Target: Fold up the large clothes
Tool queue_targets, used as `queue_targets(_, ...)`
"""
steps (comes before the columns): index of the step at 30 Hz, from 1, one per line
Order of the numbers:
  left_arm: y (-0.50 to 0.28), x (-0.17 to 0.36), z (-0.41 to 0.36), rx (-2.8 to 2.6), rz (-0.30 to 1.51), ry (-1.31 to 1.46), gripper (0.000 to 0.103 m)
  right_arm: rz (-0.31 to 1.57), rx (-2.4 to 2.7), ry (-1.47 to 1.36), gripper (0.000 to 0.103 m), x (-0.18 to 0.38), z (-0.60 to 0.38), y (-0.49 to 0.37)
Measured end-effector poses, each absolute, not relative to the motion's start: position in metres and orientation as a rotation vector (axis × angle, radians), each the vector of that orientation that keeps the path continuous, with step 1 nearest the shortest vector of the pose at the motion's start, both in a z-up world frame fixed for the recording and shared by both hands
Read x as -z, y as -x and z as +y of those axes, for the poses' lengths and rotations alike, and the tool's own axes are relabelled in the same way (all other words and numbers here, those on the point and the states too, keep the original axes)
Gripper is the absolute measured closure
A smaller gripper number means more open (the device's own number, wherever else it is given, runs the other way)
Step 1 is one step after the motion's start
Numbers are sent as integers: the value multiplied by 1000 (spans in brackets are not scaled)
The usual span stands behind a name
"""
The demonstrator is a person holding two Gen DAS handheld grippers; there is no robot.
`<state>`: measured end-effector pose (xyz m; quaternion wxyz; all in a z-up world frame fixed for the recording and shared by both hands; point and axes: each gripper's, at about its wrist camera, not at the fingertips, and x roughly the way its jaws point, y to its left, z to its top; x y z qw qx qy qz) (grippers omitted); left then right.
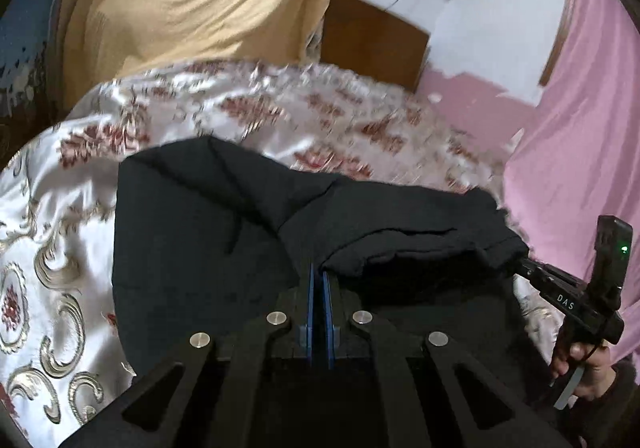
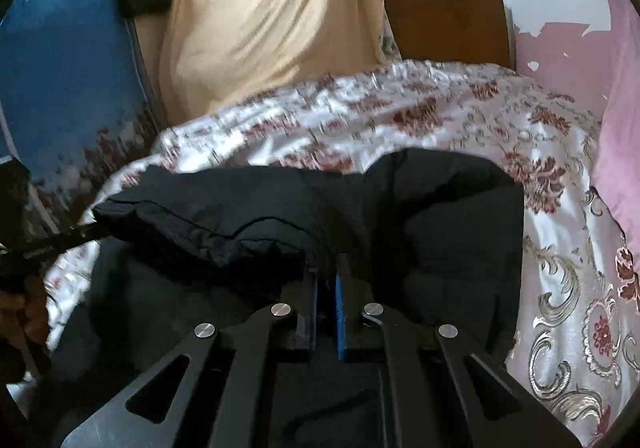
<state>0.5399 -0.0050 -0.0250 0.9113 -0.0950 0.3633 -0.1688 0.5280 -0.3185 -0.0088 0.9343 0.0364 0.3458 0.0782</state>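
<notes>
Black metal arms of the left hand-held gripper (image 1: 319, 276) fill the bottom of the left wrist view. Its two blue pads are pressed close together, and they pinch an edge of the big black cloth garment (image 1: 208, 232). The right hand-held gripper (image 2: 327, 280) looks the same in its own view: its blue pads are shut tight on a fold of the same garment (image 2: 440, 232).

That garment lies on a bed covered with a shiny white bedspread with red flowers and grey swirls (image 1: 80, 151). Part of the cloth is lifted and doubled over the flat part, so a thick dark roll runs across between the two grippers.

At the right edge of the left wrist view, a person's hand (image 1: 588, 372) holds the handle of the other gripper.

Behind the bed hangs a yellow cloth (image 2: 272, 27). Beside it stands a brown wooden headboard (image 2: 444, 23). A pink curtain (image 1: 580, 135) hangs on the right, and a blue board (image 2: 64, 67) leans on the left.
</notes>
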Motion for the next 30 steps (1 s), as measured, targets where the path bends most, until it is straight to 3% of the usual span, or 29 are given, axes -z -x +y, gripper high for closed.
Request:
queue_targets(8,-571,70,-21,299,828,110,98,776,-101,7,97,64,-311,-560)
queue_targets(15,-561,56,-13,311,825,106,92,713,-113,-3,96,54,-310,-546)
queue_targets(18,-556,46,-9,301,847,73,74,707,-124,-28,92,39,-316,-539)
queue_targets(20,-547,36,-2,304,846,62,51,719,-127,-24,90,30,-319,-536)
queue_targets(24,-528,9,14,299,742,43,45,673,-114,-5,82,-9,-331,-525)
queue_targets(28,-554,-24,7,249,629,93,35,590,-88,-39,57,-47,-331,-548)
queue_targets(30,-579,-29,-6,252,647,144,30,604,-114,-100,57,-48,-326,-573)
